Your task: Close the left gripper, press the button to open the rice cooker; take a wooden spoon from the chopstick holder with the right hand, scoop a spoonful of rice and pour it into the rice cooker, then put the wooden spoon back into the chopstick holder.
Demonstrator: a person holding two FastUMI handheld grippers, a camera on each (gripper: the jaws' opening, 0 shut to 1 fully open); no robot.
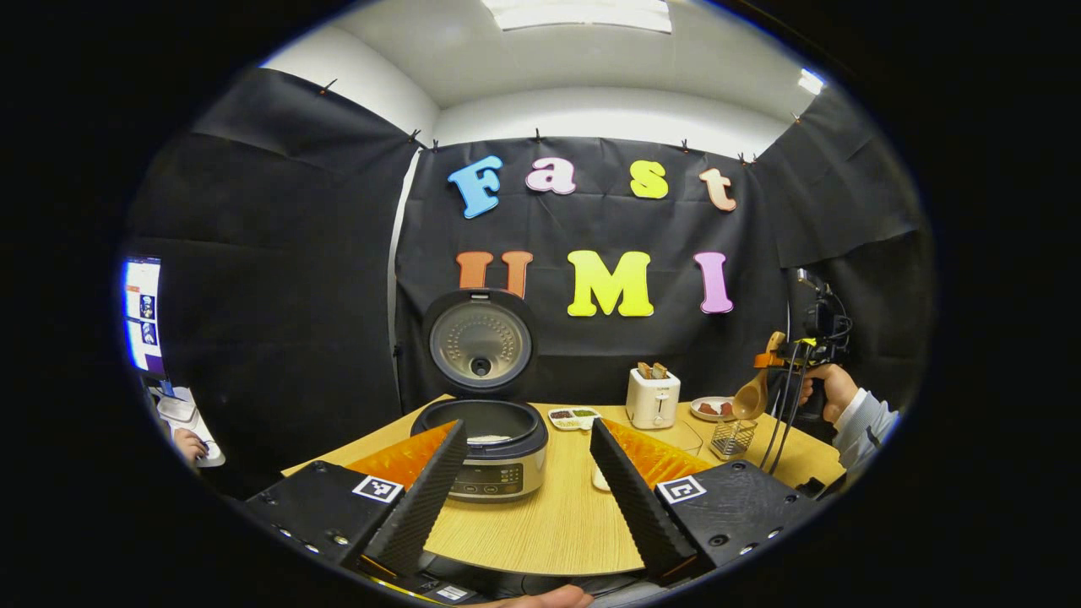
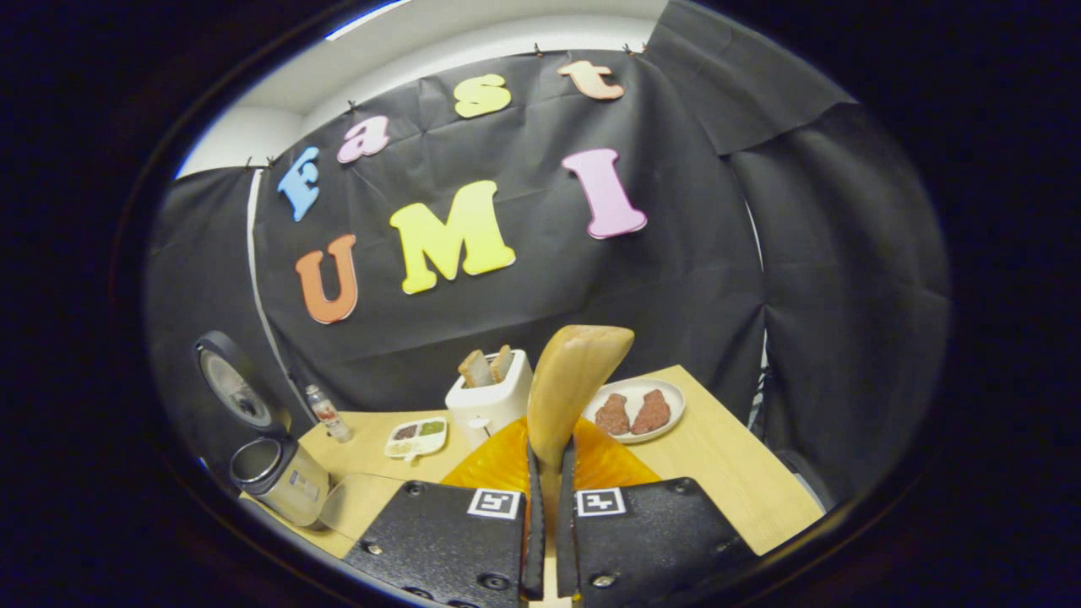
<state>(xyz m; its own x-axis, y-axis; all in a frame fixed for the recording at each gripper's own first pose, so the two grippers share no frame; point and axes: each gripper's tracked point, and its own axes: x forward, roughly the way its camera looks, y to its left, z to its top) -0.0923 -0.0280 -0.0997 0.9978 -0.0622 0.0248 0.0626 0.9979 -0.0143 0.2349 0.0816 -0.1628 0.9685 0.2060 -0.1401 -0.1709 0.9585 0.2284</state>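
Rice cooker (image 1: 490, 447) first: it sits near the middle of the table (image 1: 557, 523), and its lid (image 1: 480, 342) stands straight up at the back, so you can look into the pot. In the left gripper view you can see a little white rice at the bottom of that pot. In the right gripper view the cooker shows far to the left, near the table's edge. Behind it, toward the wall, stands a white toaster (image 1: 653, 397) with bread poking out of the top. Just right of the toaster lies a plate (image 2: 667, 393) with two brown pieces of food on it. A small white tray (image 1: 573, 417) with little food spots lies between the cooker and the toaster. A wire chopstick holder (image 1: 732, 437) stands in front of the plate. Your left claw (image 1: 528, 481) is held wide, with nothing in it, and points at the cooker. Your right claw (image 2: 547, 507) is squeezed on the wooden spoon (image 2: 570, 380), both fingers pressing on its handle. The spoon's bowl sticks up in front of the toaster. In the left gripper view the spoon hangs just above the chopstick holder, bowl down.
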